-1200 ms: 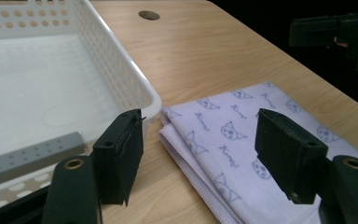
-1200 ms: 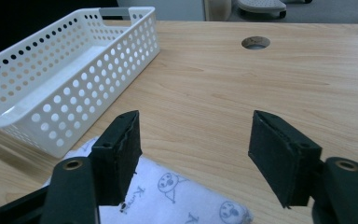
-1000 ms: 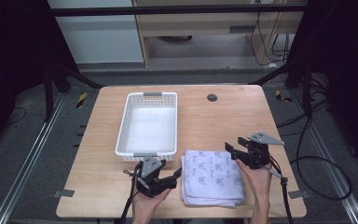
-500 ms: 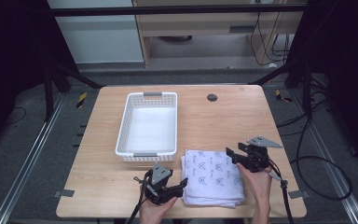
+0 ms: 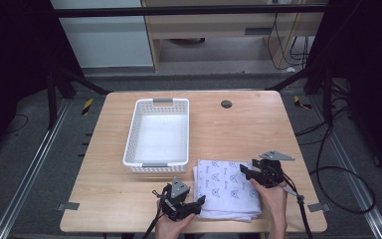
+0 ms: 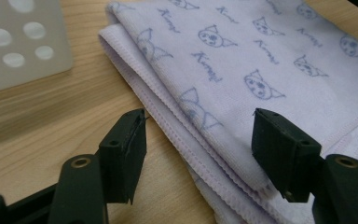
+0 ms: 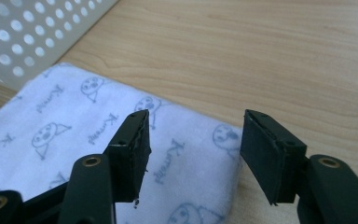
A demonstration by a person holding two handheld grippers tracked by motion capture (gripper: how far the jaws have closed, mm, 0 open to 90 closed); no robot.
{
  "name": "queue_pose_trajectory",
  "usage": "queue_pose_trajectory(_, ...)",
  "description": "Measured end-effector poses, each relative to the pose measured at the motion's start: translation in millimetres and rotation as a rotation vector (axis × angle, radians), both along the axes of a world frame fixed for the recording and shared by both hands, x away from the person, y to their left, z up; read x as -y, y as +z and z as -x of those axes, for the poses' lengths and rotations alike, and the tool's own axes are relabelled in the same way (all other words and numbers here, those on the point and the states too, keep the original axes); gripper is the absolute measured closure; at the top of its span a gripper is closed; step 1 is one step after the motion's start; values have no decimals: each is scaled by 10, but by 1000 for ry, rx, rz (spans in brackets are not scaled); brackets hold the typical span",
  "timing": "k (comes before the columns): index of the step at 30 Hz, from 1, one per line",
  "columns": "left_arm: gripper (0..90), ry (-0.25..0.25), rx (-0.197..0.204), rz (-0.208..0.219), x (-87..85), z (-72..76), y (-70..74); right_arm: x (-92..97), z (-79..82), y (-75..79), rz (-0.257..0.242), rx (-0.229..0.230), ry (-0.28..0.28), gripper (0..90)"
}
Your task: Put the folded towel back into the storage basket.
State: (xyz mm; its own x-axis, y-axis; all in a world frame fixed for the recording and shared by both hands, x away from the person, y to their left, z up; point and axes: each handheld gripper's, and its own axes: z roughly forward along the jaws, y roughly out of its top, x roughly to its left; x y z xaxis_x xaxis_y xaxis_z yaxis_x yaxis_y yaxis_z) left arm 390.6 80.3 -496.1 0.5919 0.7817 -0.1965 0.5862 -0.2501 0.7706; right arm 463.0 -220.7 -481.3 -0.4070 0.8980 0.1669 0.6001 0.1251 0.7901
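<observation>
Folded towel (image 5: 227, 188): both released grippers, left gripper (image 5: 193, 205) and right gripper (image 5: 246, 170) just narrowing, should straddle every edge layer before pinching.

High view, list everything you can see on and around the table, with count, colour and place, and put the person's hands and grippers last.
Folded pale lilac towel with blue cat print: one, near edge of the table, right of centre.
White perforated plastic basket: one, empty, left of centre, just behind the towel.
Light wooden table: one, centre of view.
Dark round grommet: one, far side of the tabletop.
Grey tape strips: two, at the near left and near right corners.
Black cables: several, on the floor at right.
Left gripper: one, black, jaws open at the towel's near left edge.
Right gripper: one, black, jaws open over the towel's right side.
</observation>
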Motion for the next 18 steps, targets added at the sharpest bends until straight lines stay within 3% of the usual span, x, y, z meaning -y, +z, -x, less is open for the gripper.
queue_pose_trajectory(11,343,-8,-21,-16,61,-20,-73,26,-3,-134,1,-50,-14,450)
queue_pose_trajectory(18,344,-7,-15,-28,84,-16,-94,22,-17,-184,5,-66,-17,466)
